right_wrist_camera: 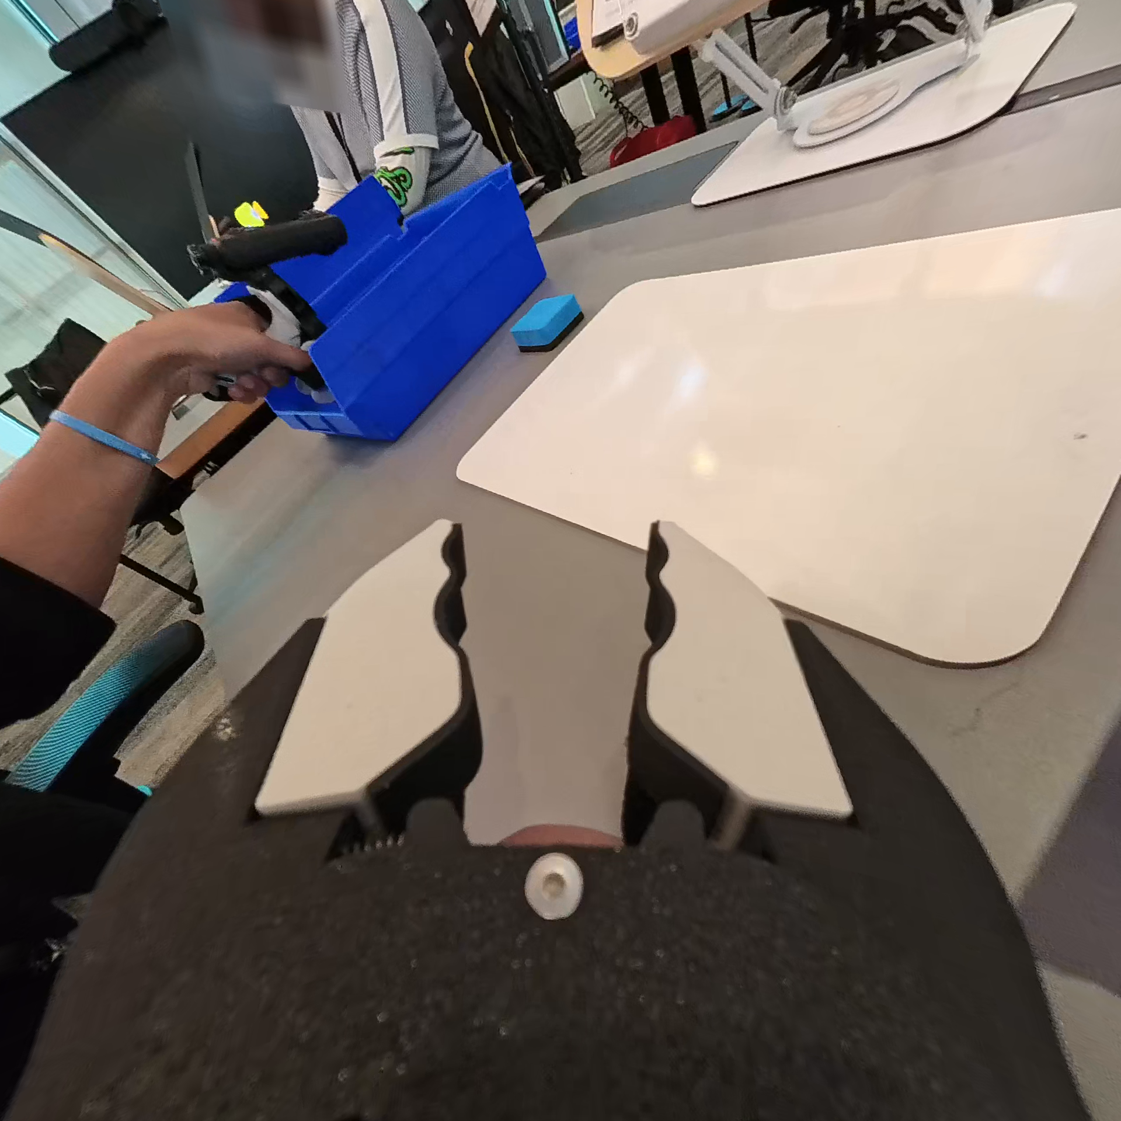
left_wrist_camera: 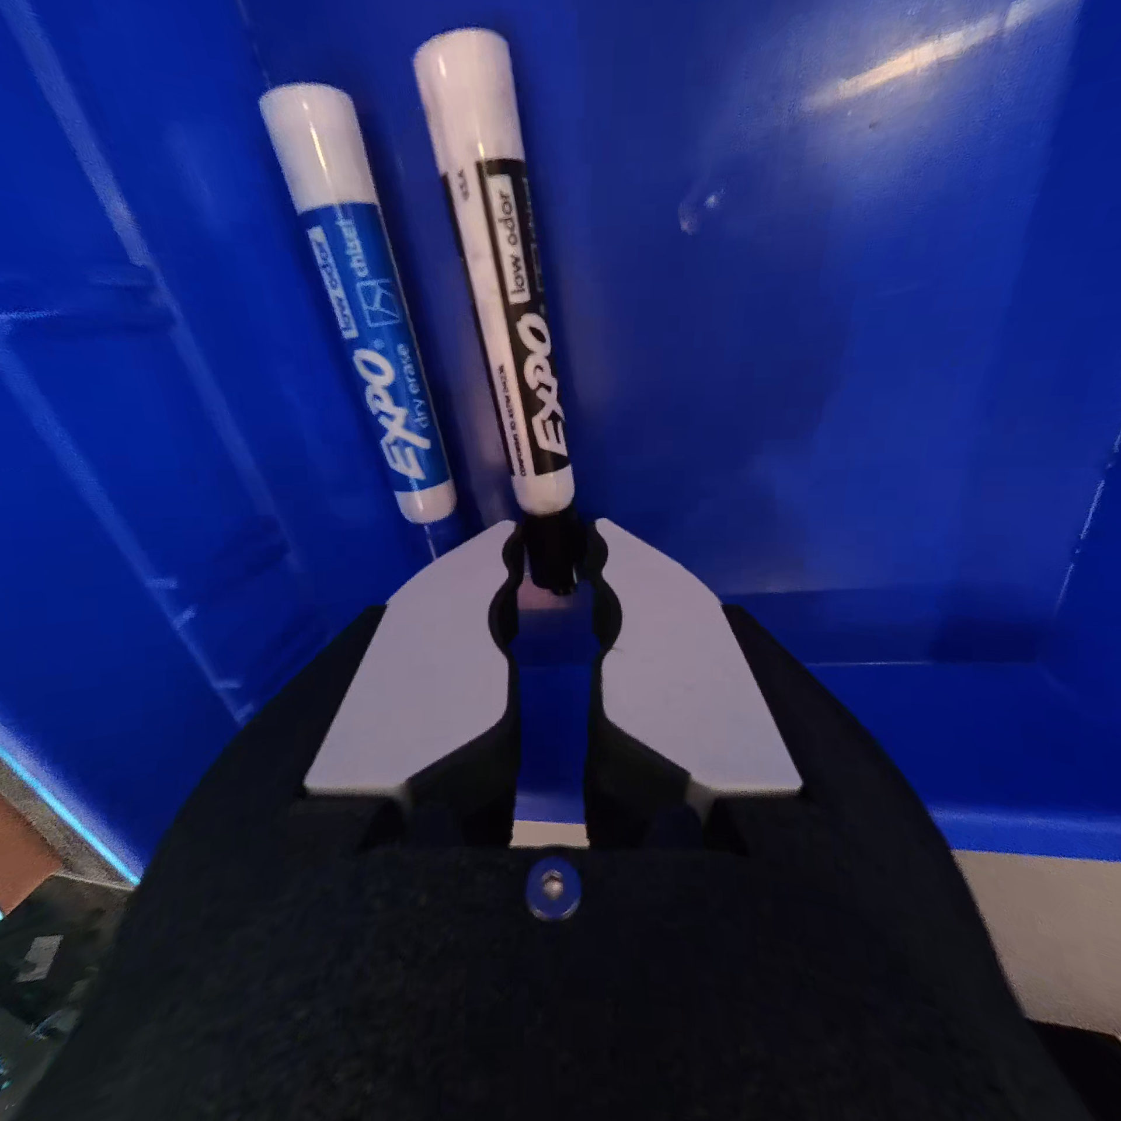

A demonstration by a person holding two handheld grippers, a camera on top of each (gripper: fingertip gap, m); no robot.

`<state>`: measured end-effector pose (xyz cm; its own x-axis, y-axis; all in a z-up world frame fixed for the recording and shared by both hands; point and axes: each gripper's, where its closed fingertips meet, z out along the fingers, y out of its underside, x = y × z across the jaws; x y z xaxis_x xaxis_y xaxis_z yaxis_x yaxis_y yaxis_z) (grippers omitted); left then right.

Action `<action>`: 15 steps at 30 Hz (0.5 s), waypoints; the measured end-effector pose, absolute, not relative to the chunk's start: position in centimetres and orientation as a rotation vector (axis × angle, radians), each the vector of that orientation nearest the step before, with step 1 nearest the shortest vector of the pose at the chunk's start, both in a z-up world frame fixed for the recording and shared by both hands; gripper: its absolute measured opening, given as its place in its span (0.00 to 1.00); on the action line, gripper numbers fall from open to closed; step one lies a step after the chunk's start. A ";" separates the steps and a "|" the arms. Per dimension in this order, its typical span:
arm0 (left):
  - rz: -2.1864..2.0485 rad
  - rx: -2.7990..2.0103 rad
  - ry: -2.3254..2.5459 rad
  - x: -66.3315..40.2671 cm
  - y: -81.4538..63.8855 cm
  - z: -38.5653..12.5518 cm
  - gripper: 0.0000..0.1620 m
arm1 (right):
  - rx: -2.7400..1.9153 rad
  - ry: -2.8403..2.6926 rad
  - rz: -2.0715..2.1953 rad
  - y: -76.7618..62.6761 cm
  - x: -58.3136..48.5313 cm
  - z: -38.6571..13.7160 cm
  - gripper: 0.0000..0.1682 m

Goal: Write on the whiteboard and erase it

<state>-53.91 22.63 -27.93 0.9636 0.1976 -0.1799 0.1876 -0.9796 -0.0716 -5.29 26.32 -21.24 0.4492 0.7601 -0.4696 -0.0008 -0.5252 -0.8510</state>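
Observation:
In the left wrist view my left gripper [left_wrist_camera: 551, 546] is inside a blue bin [left_wrist_camera: 849, 303], shut on the black cap end of a black marker [left_wrist_camera: 497, 273]. A blue marker [left_wrist_camera: 358, 303] lies just left of it on the bin floor. In the right wrist view my right gripper [right_wrist_camera: 552, 534] is open and empty above the grey table [right_wrist_camera: 340, 521], near the front left corner of the blank whiteboard [right_wrist_camera: 819, 424]. A blue eraser [right_wrist_camera: 546, 323] sits between the bin [right_wrist_camera: 412, 315] and the whiteboard. The left gripper [right_wrist_camera: 285, 303] shows reaching into the bin, held by a hand.
A second whiteboard [right_wrist_camera: 879, 127] with a white stand on it lies at the far right of the table. A person [right_wrist_camera: 388, 103] stands behind the bin. Office chairs [right_wrist_camera: 109, 697] stand off the table's left edge.

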 end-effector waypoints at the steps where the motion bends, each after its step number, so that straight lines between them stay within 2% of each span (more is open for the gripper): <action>1: 0.301 -3.057 -0.284 -53.9 22.6 -27.9 0.12 | -1.865 -0.650 1.149 26.3 -5.3 -21.2 0.33; 6: 0.260 -2.938 -0.109 -53.2 22.9 -26.7 0.11 | -1.830 -0.729 1.109 25.7 -5.9 -21.1 0.35; 15: -0.175 -2.438 0.041 -50.1 22.8 -19.6 0.11 | -1.627 -0.987 1.122 23.4 -9.6 -19.7 0.41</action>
